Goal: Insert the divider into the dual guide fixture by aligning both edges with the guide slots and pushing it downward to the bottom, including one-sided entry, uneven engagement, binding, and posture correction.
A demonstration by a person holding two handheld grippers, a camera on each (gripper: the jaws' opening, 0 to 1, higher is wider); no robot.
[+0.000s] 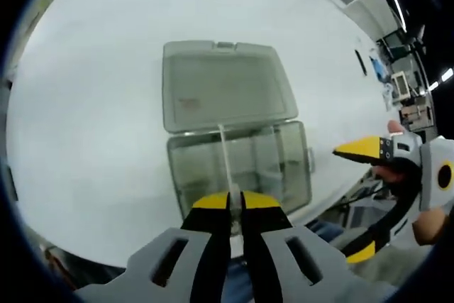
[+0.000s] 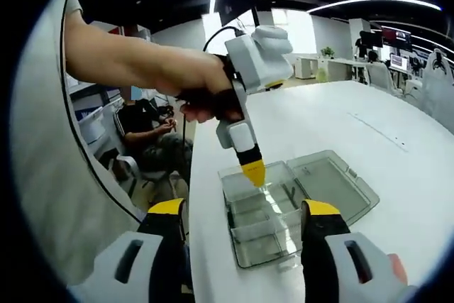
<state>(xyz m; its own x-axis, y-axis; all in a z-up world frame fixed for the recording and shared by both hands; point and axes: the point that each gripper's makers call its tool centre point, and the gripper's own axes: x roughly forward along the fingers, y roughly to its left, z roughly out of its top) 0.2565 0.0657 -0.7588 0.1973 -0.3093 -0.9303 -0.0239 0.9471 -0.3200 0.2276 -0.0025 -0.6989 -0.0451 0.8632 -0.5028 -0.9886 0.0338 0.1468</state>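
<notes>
Left hand-held gripper (image 1: 235, 201) has its yellow-tipped jaws pinched narrow on the top edge of a thin clear divider (image 1: 224, 157), which stands upright in the open clear plastic box (image 1: 284, 168) — its hinged lid (image 1: 223, 83) lies flat on the white surface (image 1: 85, 118) just beyond. Right hand-held gripper (image 2: 245, 211) hangs above the near end of that box with its jaws spread wide and nothing between them — in its view a person's hand (image 2: 202, 90) grips the left tool's handle.
</notes>
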